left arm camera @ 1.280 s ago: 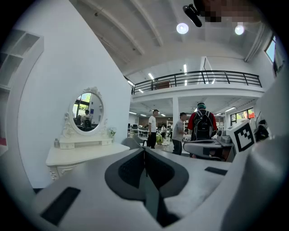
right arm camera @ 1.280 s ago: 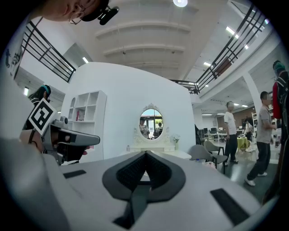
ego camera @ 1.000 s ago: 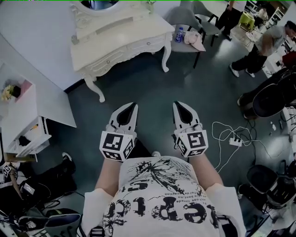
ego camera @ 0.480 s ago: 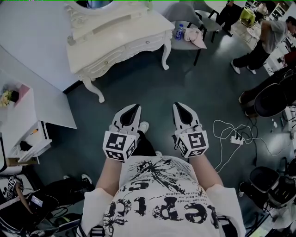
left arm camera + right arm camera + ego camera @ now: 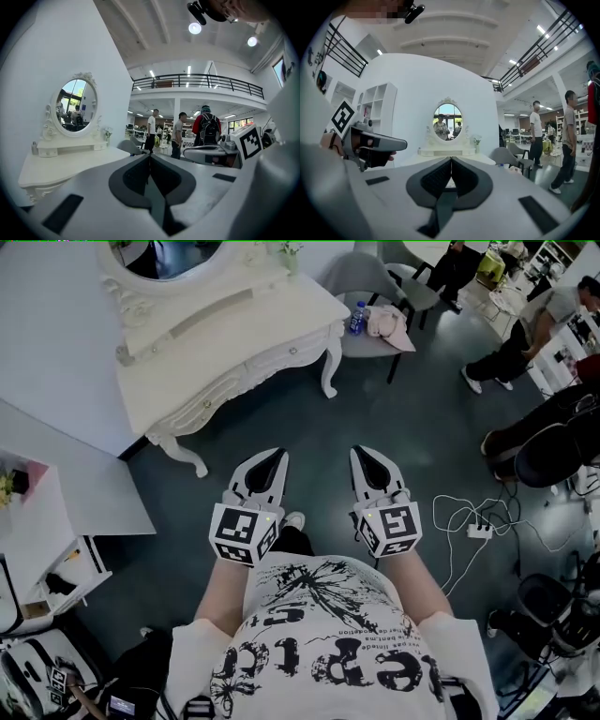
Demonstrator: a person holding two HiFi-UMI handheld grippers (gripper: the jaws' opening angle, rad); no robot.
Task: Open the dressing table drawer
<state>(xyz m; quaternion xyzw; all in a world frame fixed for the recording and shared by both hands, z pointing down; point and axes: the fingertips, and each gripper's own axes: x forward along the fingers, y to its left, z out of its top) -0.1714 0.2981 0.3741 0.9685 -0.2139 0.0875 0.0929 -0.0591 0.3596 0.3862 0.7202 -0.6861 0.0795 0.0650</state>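
A white dressing table [image 5: 225, 338] with an oval mirror [image 5: 173, 254] stands against the wall ahead, its drawers [image 5: 281, 357] along the front all closed. The table [image 5: 61, 164] sits at the left of the left gripper view and the table [image 5: 445, 152] straight ahead in the right gripper view. My left gripper [image 5: 270, 457] and right gripper [image 5: 366, 456] are held side by side in front of me, well short of the table. Both are shut with nothing between their jaws.
A grey chair [image 5: 380, 296] with a water bottle [image 5: 356, 317] and cloth stands right of the table. A white shelf unit [image 5: 47, 540] is at the left. A power strip with cables [image 5: 478, 529] lies on the floor at right. Several people [image 5: 525, 334] stand beyond.
The dressing table has come nearer and larger in the head view as I walk toward it. Both grippers keep the same pose, shut.
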